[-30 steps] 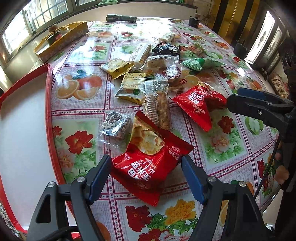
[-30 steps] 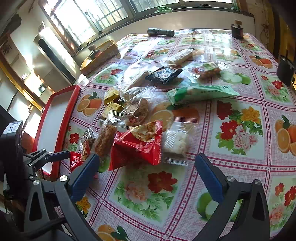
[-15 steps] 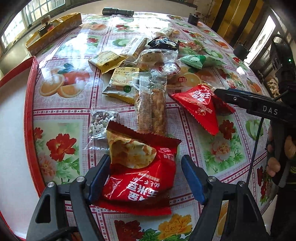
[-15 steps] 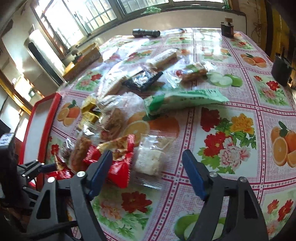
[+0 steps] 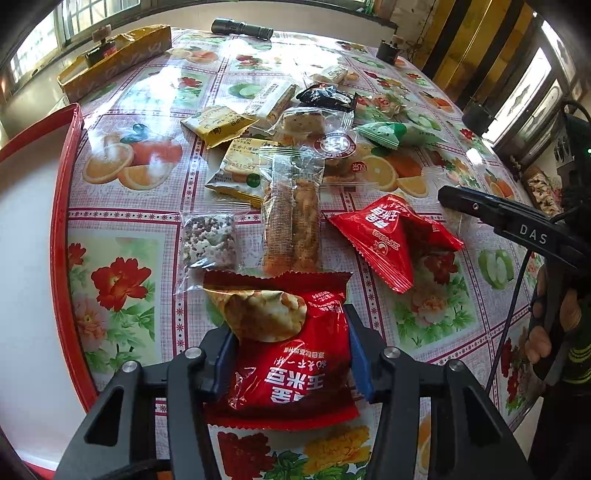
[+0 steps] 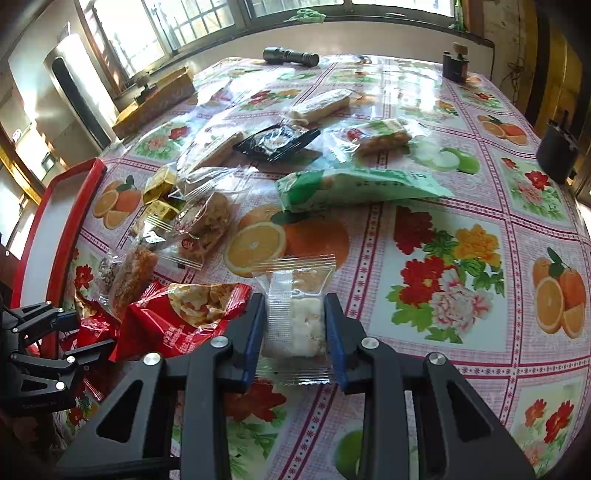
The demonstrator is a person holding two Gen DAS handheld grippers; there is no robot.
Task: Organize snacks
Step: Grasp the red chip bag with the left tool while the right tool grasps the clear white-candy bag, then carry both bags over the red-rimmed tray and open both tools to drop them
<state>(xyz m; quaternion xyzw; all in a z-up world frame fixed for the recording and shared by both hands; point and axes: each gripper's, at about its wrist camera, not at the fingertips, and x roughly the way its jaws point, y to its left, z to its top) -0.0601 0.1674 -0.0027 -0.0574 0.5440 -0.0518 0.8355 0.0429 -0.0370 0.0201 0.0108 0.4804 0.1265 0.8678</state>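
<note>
A red snack bag (image 5: 291, 369) with a picture of chips lies on the flowered tablecloth, between the blue pads of my left gripper (image 5: 290, 343). Its jaws are closing and the pads press the bag's sides. In the right wrist view a clear packet with a white cake (image 6: 303, 325) sits between the pads of my right gripper (image 6: 293, 306). Those jaws are closing too and touch the packet on both sides. A second red bag (image 5: 384, 236) lies between the two grippers. The red-rimmed white tray (image 5: 59, 221) lies to the left.
Several more snacks are spread over the middle of the table: a green packet (image 6: 354, 184), a black packet (image 6: 277, 142), yellow packets (image 5: 221, 125) and a long clear bar (image 5: 291, 221). A flashlight (image 5: 242, 28), a yellow box (image 5: 114, 59) and a dark cup (image 6: 557, 151) stand near the edges.
Both pairs of jaws have come in from wide open. The left now presses the red bag; the right sank over the clear packet and closed onto it.
</note>
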